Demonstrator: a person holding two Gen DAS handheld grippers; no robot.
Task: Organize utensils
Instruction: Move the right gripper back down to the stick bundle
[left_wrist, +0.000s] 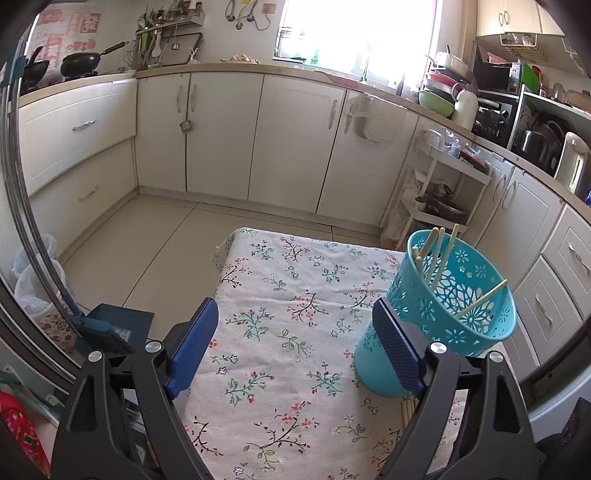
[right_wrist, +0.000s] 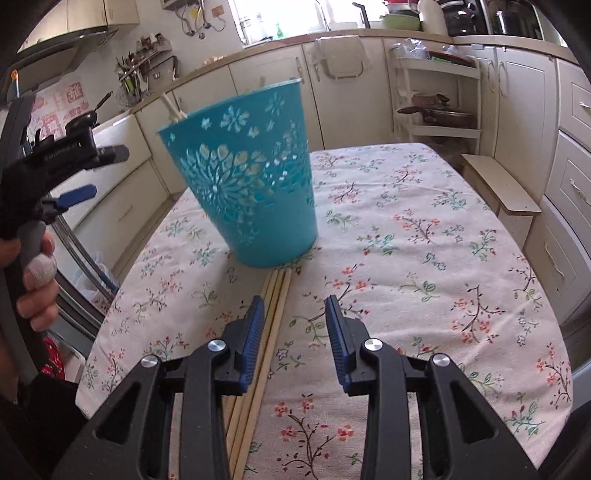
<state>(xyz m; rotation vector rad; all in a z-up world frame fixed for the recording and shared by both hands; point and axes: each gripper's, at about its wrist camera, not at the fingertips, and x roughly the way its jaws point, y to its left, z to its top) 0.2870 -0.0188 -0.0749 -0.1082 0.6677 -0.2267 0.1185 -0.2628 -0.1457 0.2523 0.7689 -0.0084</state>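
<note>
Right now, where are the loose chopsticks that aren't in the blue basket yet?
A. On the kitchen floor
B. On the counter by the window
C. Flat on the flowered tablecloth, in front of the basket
C: the loose chopsticks lie flat on the flowered tablecloth, running up to the blue basket's base.

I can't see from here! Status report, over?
Both grippers, left and right, open, empty. Chopsticks loose on cloth by right gripper; more in basket. Nothing blocking.

My left gripper (left_wrist: 295, 328) points downward and its jaws stand wide apart, with nothing between them. My right gripper (right_wrist: 294, 325) also tilts down, jaws partly apart, pressing nothing. My left hand (right_wrist: 35, 273) grips its handle.
</note>
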